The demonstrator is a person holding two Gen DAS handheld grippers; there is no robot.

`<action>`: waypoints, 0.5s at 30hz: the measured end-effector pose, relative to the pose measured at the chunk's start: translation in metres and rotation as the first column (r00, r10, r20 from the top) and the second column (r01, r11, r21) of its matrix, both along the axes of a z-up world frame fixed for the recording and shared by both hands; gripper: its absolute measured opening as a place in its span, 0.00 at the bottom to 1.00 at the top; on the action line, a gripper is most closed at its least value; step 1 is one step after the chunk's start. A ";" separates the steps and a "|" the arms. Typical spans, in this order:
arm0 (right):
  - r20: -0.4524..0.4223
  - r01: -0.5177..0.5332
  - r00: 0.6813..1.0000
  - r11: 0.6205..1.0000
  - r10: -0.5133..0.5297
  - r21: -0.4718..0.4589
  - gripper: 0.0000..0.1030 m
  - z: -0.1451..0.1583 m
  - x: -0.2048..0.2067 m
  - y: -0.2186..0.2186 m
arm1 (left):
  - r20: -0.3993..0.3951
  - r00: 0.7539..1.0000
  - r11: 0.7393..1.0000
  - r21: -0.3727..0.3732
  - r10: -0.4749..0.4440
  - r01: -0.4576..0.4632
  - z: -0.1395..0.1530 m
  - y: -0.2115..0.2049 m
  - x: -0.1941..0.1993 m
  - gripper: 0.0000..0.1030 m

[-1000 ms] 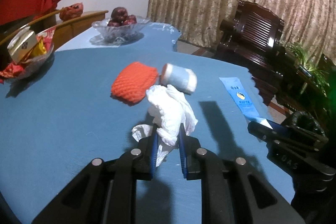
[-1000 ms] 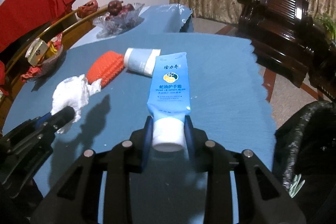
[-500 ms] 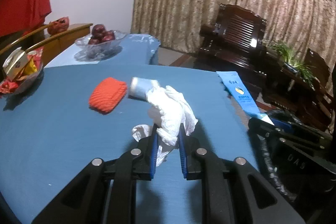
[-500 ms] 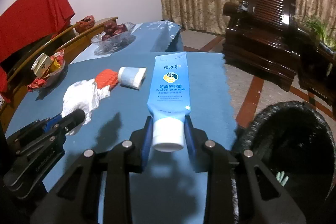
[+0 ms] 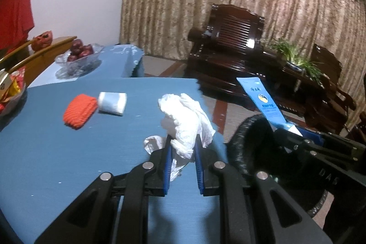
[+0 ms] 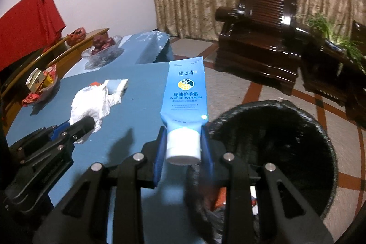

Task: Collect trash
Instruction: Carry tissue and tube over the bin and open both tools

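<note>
Left gripper point(image 5: 182, 148) clenched on crumpled white tissue point(image 5: 183, 116), held above blue table point(image 5: 57, 152). Right gripper point(image 6: 183, 141) clamped on white cap of blue hand-cream tube point(image 6: 185, 93), tube pointing to 12 o'clock. Black-lined trash bin point(image 6: 320, 129) at 3 o'clock of tube, beside table edge. Farther, at 10 o'clock: orange net roll point(image 5: 80, 110) touching white roll point(image 5: 112, 103).

Legible on blue hand cream tube point(image 6: 185, 93), held upright beside near table edge: Chinese characters "蛇油护手霜", above smaller English line "SNAKE OIL HAND CREAM". Finer print below unreadable. Embossed gripper lettering indistinct.
</note>
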State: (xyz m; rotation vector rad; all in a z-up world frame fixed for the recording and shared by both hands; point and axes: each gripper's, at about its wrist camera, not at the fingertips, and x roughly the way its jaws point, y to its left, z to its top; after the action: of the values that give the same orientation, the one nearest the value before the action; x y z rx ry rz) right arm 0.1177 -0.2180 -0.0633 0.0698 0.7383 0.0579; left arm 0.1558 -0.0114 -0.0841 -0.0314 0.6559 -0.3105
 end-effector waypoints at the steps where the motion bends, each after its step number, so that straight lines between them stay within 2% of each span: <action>1: 0.002 0.008 1.000 1.000 -0.008 -0.002 0.28 0.001 -0.003 -0.005 | 0.001 1.000 1.000 -0.001 -0.008 0.008 0.001 -0.004 -0.001 0.17; 15: 0.015 0.139 0.990 0.990 -0.138 -0.025 0.28 0.007 -0.046 -0.077 | 0.012 0.986 0.986 -0.004 -0.169 0.169 0.010 -0.077 -0.019 0.17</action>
State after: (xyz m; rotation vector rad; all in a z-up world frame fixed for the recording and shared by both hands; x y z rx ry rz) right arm 0.0714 -0.2952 -0.0565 0.0959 0.7188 -0.0834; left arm 0.1366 -0.0881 -0.0744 0.0216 0.6472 -0.4757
